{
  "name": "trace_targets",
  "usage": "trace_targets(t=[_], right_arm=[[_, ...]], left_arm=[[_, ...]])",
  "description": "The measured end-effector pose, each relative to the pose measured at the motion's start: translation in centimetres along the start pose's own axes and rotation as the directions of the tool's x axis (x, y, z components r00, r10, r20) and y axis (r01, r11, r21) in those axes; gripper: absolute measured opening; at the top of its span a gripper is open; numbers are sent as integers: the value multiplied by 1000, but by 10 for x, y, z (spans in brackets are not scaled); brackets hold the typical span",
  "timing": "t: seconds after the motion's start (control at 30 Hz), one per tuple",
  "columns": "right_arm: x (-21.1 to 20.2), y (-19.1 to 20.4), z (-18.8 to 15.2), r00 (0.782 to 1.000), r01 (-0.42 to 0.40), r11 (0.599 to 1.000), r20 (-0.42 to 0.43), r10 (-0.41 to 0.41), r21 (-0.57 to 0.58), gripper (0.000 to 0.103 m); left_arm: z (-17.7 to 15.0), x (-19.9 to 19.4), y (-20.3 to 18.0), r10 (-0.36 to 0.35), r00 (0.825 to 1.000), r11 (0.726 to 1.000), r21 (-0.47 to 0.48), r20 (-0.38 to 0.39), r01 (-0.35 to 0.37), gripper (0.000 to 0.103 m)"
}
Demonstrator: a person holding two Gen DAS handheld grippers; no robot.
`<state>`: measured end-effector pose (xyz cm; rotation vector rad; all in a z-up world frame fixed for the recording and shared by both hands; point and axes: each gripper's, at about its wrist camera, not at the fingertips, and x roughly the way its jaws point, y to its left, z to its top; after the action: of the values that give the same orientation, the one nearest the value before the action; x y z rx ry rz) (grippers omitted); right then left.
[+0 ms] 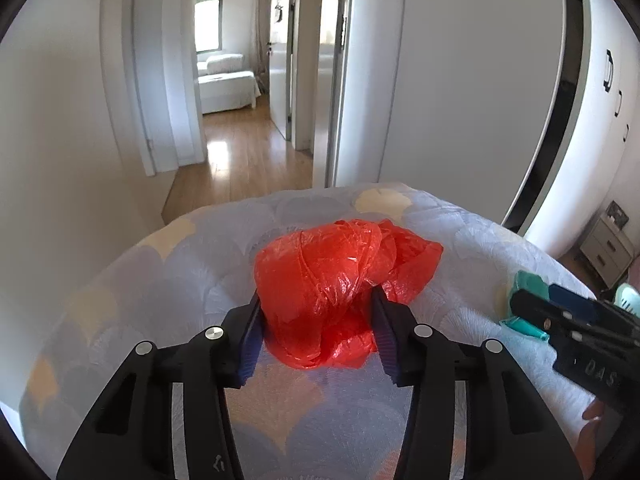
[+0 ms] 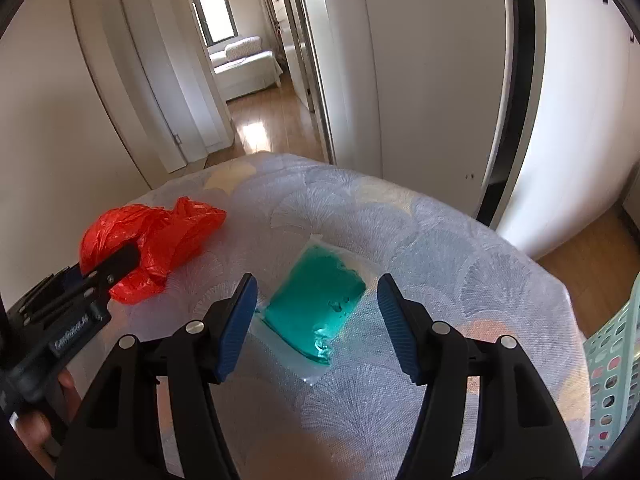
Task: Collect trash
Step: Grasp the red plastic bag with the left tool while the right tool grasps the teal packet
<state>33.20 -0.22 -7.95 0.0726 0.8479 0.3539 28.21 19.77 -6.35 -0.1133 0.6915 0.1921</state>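
**Two bits of trash on the bed, one grabbed, one about to be**

Biggest thing here is the bed (image 2: 460, 240), covered in a quilted pale grey-lilac spread with a fan-leaf pattern and a few cream patches. Soft, slightly puffy surface, so anything on it sinks in a little.

Off at the right edge there's a mint-green plastic laundry basket with punched holes (image 2: 612, 364). Might be where the trash goes, but so little of it shows that I can't really say.

Next, the crumpled red-orange thin plastic bag (image 1: 332, 280), all crinkly and shiny, sitting on the spread. The left claw (image 1: 316, 332) is clenched onto its near end, pads pressing into the film from both sides. Not lifted yet though, it rests on the bed.

Smaller one: a flat clear plastic pouch filled with teal liquid or gel (image 2: 320, 304), squishy looking, lying flat just right of the bag. The right claw (image 2: 316, 328) hovers over it with jaws spread either side, not touching.

So progress-wise: early days. One piece gripped, the other lined up, nothing actually binned as far as I can see.
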Motion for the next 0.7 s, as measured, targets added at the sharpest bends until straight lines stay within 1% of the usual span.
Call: trace_targets(t=[0.1, 0.13, 0.17, 0.2, 0.3, 0.4, 0.47, 0.53, 0.6, 0.7], right_arm=[[5, -3, 0, 999, -21, 1000, -39, 22, 12, 58], [4, -4, 0, 999, -17, 1000, -40, 18, 16, 57], [2, -5, 0, 999, -8, 1000, -31, 8, 16, 49], [0, -4, -1, 1000, -8, 1000, -25, 8, 7, 45], [-5, -2, -4, 1000, -19, 1000, -18, 18, -13, 38], [-16, -2, -8, 999, -34, 999, 19, 34, -22, 37], [-22, -3, -14, 999, -30, 999, 16, 30, -29, 37], [-31, -9, -25, 999, -46, 999, -1, 46, -21, 37], [-48, -17, -37, 998, -61, 998, 4, 61, -18, 37], [-77, -28, -51, 998, -64, 998, 26, 64, -20, 37]], left_arm=[[1, 1, 5, -9, 1000, 1000, -14, 0, 9, 44], [1, 0, 5, -10, 1000, 1000, -16, 6, 10, 44], [1, -2, 4, -10, 1000, 1000, -17, 12, 11, 44], [0, -3, 3, -8, 1000, 1000, -15, 19, 8, 43], [-1, -4, 0, -6, 1000, 1000, -8, 25, 6, 42], [-1, -6, 0, -15, 999, 1000, -15, 30, 15, 42], [0, -4, 2, -22, 999, 999, -23, 24, 22, 42], [1, -5, 1, -22, 1000, 999, -25, 23, 22, 41], [-1, -8, -1, -20, 1000, 1000, -21, 21, 20, 40], [-8, -21, -7, -69, 998, 997, -40, 11, 69, 40]])
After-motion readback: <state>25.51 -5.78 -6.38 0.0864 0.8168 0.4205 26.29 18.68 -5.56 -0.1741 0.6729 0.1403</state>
